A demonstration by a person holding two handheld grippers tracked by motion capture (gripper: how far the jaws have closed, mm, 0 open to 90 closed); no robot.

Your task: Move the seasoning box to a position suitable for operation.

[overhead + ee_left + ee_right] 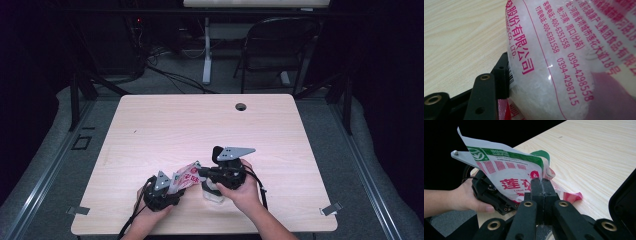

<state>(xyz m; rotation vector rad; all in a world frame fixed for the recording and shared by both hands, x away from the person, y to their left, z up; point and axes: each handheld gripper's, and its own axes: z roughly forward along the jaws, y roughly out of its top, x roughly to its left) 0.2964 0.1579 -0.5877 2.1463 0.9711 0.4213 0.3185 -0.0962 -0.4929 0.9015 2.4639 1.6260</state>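
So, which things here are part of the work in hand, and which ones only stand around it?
Part of the work:
- printed bag of white grains
- left gripper, jaws around the bag
- right gripper, shut on the bag's edge
- clear container under the right gripper

Only standing around:
- table
- folding chair
- floor cables

- Packet [509, 175]: white, red stripes and characters, green band on top; its clear back carries magenta print over white grains.
- Table [165, 125]: pale wood grain.
- Left gripper [172, 192] and right gripper [541, 191]: black, with grey plates.
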